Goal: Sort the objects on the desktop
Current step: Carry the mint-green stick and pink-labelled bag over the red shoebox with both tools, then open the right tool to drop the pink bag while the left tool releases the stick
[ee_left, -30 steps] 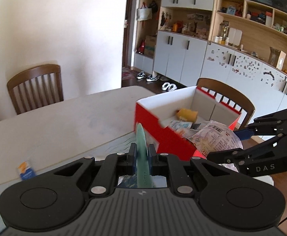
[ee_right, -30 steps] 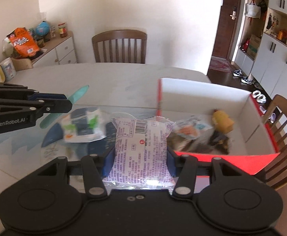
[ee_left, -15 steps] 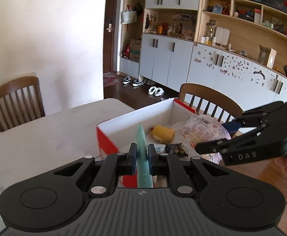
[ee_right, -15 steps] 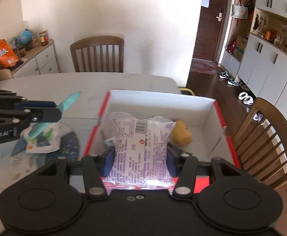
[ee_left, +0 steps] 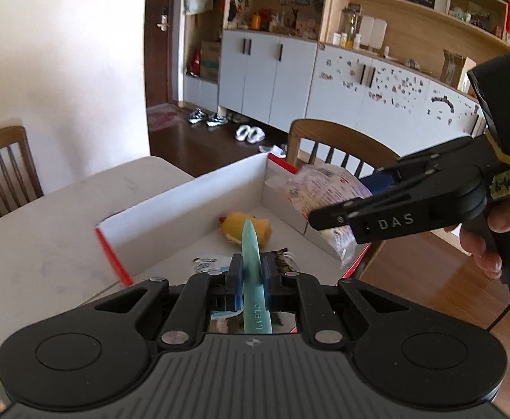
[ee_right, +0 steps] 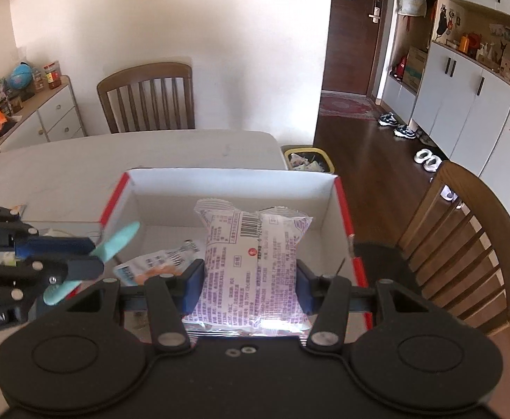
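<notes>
A red box (ee_left: 192,195) with white inner walls (ee_right: 227,181) stands on the pale table (ee_left: 45,230). My left gripper (ee_left: 251,276) is shut on a thin teal stick (ee_left: 251,255), held over the box's near left side; the same teal stick (ee_right: 115,244) shows in the right wrist view. My right gripper (ee_right: 248,282) is shut on a white and purple snack packet (ee_right: 251,258), which hangs over the box. The same packet (ee_left: 325,188) shows in the left wrist view. Inside the box lie a yellow toy (ee_left: 235,227) and a small sachet (ee_right: 153,262).
Wooden chairs stand behind the table (ee_right: 146,97) and right of the box (ee_right: 471,237). A yellow waste bin (ee_right: 307,159) sits on the floor past the table's far corner. White cabinets (ee_left: 265,76) and shoes (ee_left: 206,118) lie beyond. A hand (ee_left: 492,223) holds the right gripper.
Both grippers have travelled from over the table to above the box, carrying the teal stick and the snack packet. The sachets on the table have left the right wrist view.
</notes>
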Demonstrator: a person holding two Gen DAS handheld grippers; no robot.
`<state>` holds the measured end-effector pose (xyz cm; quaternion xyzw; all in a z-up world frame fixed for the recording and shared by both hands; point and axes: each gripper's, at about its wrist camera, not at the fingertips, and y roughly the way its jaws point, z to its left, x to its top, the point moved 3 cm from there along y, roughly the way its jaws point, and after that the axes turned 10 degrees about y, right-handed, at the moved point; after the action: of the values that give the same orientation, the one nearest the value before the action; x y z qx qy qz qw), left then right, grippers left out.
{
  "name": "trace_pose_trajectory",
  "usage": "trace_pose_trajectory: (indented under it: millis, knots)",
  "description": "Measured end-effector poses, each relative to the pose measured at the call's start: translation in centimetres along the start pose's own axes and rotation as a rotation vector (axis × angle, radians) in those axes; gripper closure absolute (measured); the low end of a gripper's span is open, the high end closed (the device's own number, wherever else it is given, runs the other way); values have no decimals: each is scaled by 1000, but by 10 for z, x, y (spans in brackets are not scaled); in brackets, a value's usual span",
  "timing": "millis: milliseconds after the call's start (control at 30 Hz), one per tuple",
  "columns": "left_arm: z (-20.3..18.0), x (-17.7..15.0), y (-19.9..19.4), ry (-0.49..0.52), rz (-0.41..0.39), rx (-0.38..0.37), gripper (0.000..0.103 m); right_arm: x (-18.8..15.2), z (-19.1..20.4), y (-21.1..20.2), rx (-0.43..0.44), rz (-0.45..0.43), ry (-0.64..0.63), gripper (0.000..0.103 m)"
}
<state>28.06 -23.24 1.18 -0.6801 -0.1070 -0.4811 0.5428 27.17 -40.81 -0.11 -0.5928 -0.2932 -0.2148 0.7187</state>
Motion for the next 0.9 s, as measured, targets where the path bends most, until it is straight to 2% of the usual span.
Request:
trace_pose_trajectory:
  millis: [400, 633, 900]
  knots:
    - [-11, 20, 63, 61, 87, -34, 93, 10, -17, 46, -15, 60, -43, 51]
    - [-8, 14, 92, 58, 166, -55, 93, -7, -17, 66, -50, 110, -144, 51]
    - [-7, 6, 112, 61, 239, -80, 93, -24, -14, 88, -37, 175, -180, 51]
